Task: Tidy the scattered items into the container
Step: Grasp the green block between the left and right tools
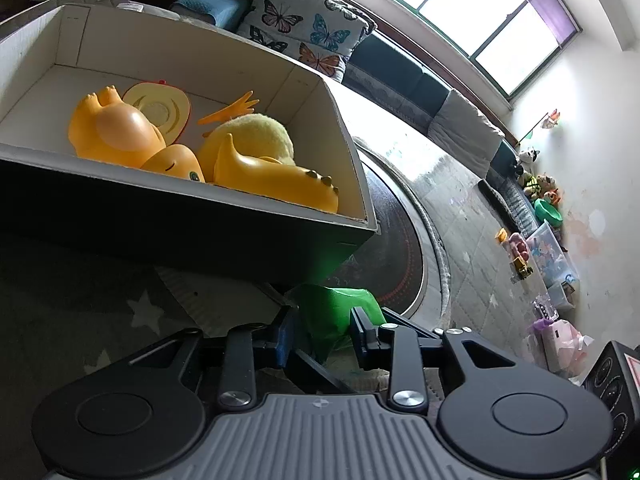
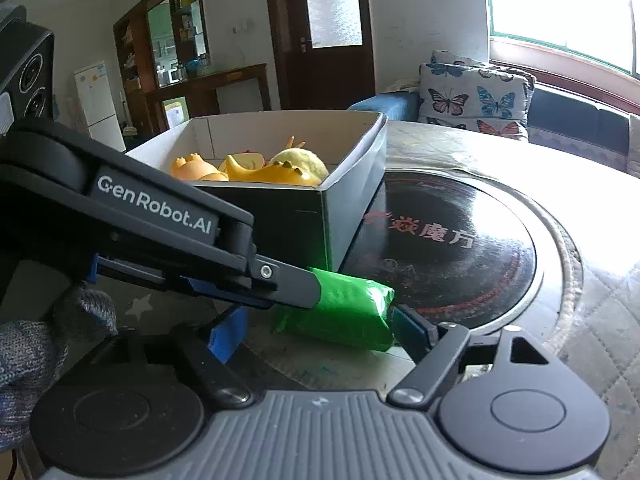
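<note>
Left gripper [image 1: 324, 334] is clamped on the green packet [image 1: 336, 312], jaws pressed on either side of it, down low on the table just in front of the box's near corner. From the right wrist view the left gripper [image 2: 352, 300] comes in from the left and its finger sits on top of the packet [image 2: 352, 312], so the hold looks like a side pinch on a soft wrapped thing; likely chosen because the packet lies flat and squashes easily. Packet is still touching or barely off the table [image 2: 500, 168], cannot tell which. Right gripper [image 2: 316, 332] has its jaws apart, blue pads either side of the packet's ends, holding nothing; it seems parked close as backup or just waiting. Box [image 1: 352, 152] sits at the table's edge-side of the dark round mat [image 2: 460, 240], partly over it. Inside already: orange toys [image 1: 120, 132], a yellow plush [image 1: 260, 132], a round disc [image 1: 160, 108] against the back. Free space in the box looks tight, mostly near the right wall. Judgement: the grasp is done, and lift and drop over the near wall is the step left. Risk: the packet could slip out of the pinch or catch the box rim.
</note>
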The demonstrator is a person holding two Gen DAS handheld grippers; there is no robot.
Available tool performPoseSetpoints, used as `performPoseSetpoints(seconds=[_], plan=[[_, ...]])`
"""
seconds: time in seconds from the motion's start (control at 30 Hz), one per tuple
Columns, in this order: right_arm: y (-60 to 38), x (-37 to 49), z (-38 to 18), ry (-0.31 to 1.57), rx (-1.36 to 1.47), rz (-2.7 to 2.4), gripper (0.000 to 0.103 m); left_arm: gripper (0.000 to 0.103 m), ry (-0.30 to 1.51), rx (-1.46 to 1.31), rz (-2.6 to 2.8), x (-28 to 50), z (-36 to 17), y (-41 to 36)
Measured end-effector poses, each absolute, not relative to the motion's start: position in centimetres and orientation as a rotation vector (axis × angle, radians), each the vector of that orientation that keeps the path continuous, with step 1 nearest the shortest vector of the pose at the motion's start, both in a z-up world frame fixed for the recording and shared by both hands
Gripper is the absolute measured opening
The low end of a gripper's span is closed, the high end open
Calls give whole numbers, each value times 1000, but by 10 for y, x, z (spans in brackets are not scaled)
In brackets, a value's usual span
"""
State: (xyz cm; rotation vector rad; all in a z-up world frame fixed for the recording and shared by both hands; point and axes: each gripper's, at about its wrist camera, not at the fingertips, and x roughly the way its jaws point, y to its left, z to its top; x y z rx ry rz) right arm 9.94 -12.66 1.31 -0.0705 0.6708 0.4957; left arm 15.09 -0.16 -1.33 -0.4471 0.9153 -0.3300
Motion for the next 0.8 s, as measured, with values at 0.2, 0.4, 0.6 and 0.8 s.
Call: performPoseSetpoints(seconds=[0.2, 0.4, 0.6, 0.8], plan=[[-127, 100, 12, 663, -71, 489, 68, 36, 941, -436, -345, 158, -13, -4], [-128, 102, 9, 677, -67, 487, 65, 40, 955, -430, -351, 163, -16, -7], [-126, 101, 8, 676, -67, 486, 64, 42, 973, -418, -352, 169, -15, -9], [-127, 100, 9, 675, -63, 490, 63, 44, 974, -420, -341, 172, -16, -12]])
